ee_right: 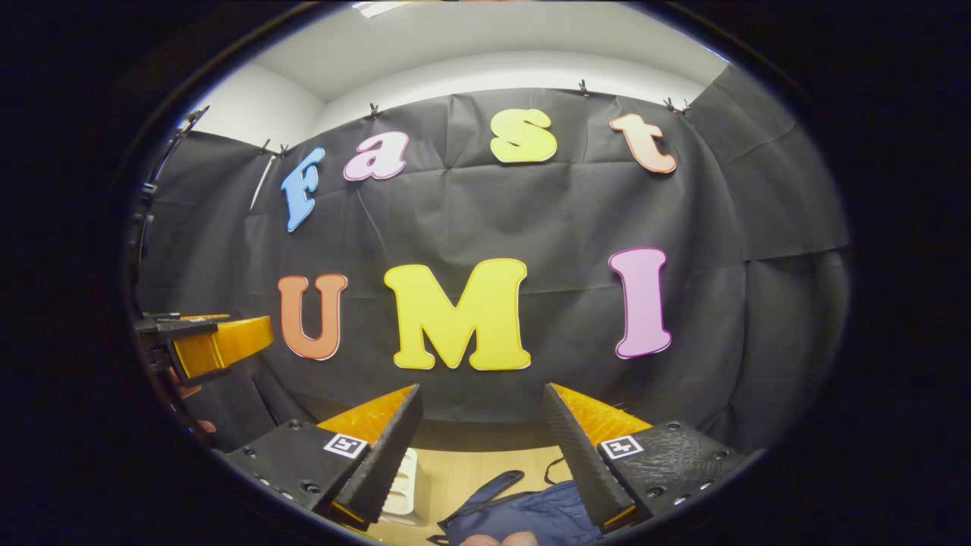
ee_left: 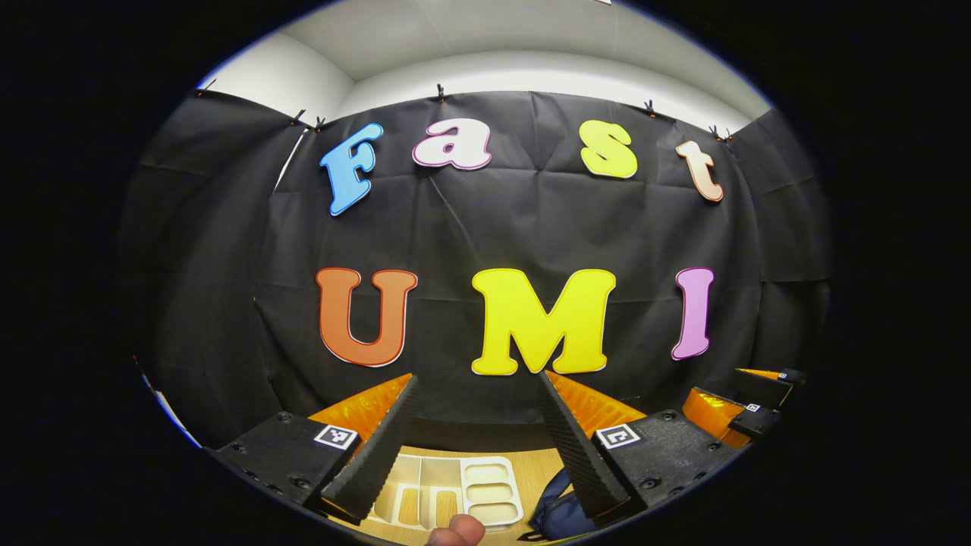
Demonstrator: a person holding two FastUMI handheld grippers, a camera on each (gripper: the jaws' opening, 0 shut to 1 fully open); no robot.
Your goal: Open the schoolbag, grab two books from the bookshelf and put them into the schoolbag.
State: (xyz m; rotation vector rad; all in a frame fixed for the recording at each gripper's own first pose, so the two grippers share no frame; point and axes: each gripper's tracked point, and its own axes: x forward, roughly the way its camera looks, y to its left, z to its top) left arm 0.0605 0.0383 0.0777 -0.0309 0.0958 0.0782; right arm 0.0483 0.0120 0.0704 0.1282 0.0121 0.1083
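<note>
While both grippers hover high, left gripper (ee_left: 479,432) and right gripper (ee_right: 482,440) gape empty | schoolbag (ee_right: 531,512) soft, floppy; likely pinch near strap (ee_right: 485,489) | white tray (ee_left: 485,489) beside.

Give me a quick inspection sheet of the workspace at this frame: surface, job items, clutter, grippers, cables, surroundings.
Surface: light wooden table, seen low between the fingers.
Job's things: dark blue schoolbag lies on the table, a strap loose on top; whether it is open cannot be told. Books: nothing seen.
Clutter: white compartment tray on the table, left of the schoolbag; contents cannot be told.
Grippers: left gripper open, raised, holding nothing; right gripper open, raised, holding nothing. A fingertip of the person shows at the bottom edge.
Cables: nothing seen.
Surroundings: black cloth wall clipped along its top, white wall and ceiling above.
</note>
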